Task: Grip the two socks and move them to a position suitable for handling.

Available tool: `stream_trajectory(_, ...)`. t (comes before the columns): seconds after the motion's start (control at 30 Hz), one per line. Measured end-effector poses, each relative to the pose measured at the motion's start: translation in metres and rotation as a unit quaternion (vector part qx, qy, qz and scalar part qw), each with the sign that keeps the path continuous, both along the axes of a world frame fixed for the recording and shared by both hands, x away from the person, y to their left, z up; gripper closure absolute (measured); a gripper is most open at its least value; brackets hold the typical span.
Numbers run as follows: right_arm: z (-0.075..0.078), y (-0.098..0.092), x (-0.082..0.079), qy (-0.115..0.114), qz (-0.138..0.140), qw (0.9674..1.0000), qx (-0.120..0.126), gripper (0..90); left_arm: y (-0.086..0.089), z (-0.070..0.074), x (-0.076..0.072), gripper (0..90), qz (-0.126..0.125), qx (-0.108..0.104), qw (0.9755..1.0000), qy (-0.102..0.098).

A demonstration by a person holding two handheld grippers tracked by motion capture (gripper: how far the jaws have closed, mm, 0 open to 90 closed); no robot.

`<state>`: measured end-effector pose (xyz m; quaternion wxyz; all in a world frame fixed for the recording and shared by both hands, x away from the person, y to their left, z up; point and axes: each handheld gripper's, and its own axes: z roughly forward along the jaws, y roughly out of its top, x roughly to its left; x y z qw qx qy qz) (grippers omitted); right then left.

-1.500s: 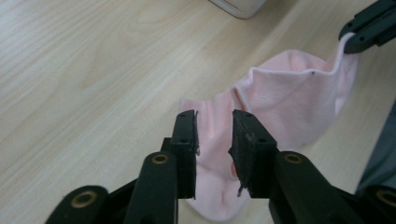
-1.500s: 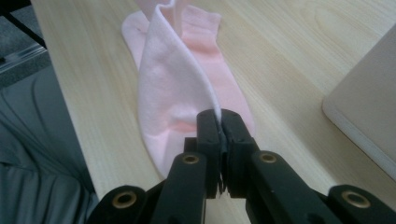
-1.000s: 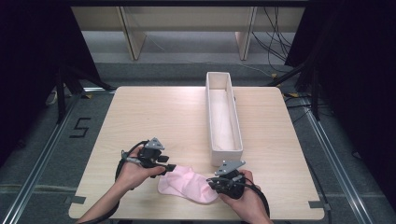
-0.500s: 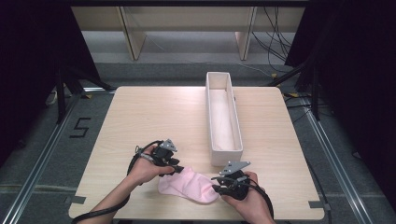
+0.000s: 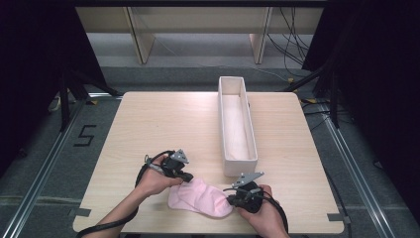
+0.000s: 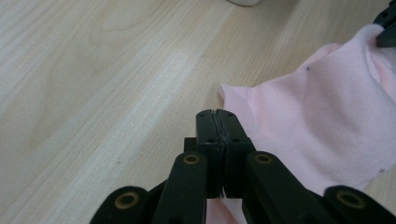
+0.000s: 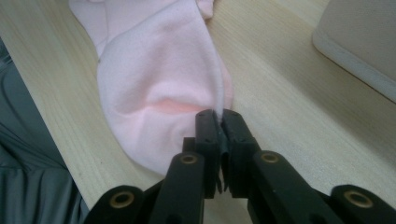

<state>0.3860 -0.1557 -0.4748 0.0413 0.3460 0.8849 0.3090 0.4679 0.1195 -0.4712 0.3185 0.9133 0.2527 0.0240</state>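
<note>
- A pink sock (image 5: pixel 199 197) lies flat near the front edge of a light wooden table (image 5: pixel 163 124), between the person's two hands.
- The left gripper (image 5: pixel 187 176) sits at the sock's left end, held in the left hand (image 5: pixel 154 181), and a black cable loops back from it toward the forearm.
- In the left gripper view, the left gripper's jaws are pressed together with no gap, and their tips lie over the pink cloth (image 6: pixel 308 121) just inside its edge. I cannot tell from there whether any cloth is pinched between them.
- The right gripper (image 5: pixel 232 198) rests at the sock's right end, held in the right hand (image 5: pixel 262 215), with its grey three-cornered plate on top.
- In the right gripper view, the right gripper's jaws are clamped on a thin fold of the sock's edge, which rises as a ridge out of their tips. The rest of the sock (image 7: pixel 159 79) stretches away across the table, slightly puffed in the middle.
- A long, narrow white bin (image 5: pixel 236 124) stands on the right half of the table, running away from the person. Its near end is just beyond the right gripper and close to the sock, not touching it. Its corner (image 7: pixel 359 42) shows at the upper right of the right gripper view.
- The far end of the right gripper (image 6: pixel 387 28) shows at the top right corner of the left gripper view, against the sock.
- A number 5 (image 5: pixel 85 135) is marked on the grey floor to the left of the table.
</note>
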Motion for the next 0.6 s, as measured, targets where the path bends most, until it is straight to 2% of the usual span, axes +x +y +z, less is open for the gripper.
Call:
stream_trajectory(0.03,0.002,0.0,-0.002,0.009,-0.01,0.9999,0.001,87.4,0.0,0.003,-0.002,89.2,0.004,-0.011,0.9999,-0.004)
stream_trajectory(0.2,0.004,-0.001,-0.002,0.007,-0.01,0.9999,0.002,87.3,0.002,0.009,-0.005,89.5,0.004,-0.018,0.9997,-0.015)
stream_trajectory(0.23,0.003,-0.002,-0.001,-0.002,-0.005,1.0,0.001,87.3,0.003,0.01,-0.006,89.5,0.003,-0.022,0.9996,-0.017)
stream_trajectory(0.27,0.004,-0.002,-0.002,0.004,-0.013,0.9999,0.001,87.3,0.004,0.012,-0.007,89.6,0.006,-0.027,0.9993,-0.024)
stream_trajectory(0.43,0.003,-0.003,-0.002,0.003,-0.007,1.0,0.001,88.6,0.005,0.018,-0.013,89.7,0.019,-0.044,0.9987,-0.02)
stream_trajectory(0.5,0.005,-0.002,-0.004,0.011,-0.018,0.9998,0.004,88.9,0.007,0.021,-0.016,89.7,0.024,-0.058,0.9979,-0.018)
stream_trajectory(0.53,0.007,-0.003,-0.004,0.007,-0.014,0.9999,0.005,88.9,0.009,0.024,-0.019,89.7,0.025,-0.069,0.9971,-0.019)
stream_trajectory(0.6,0.01,-0.004,-0.005,0.006,-0.01,0.9999,0.007,88.8,0.01,0.027,-0.021,89.7,0.024,-0.071,0.9969,-0.022)
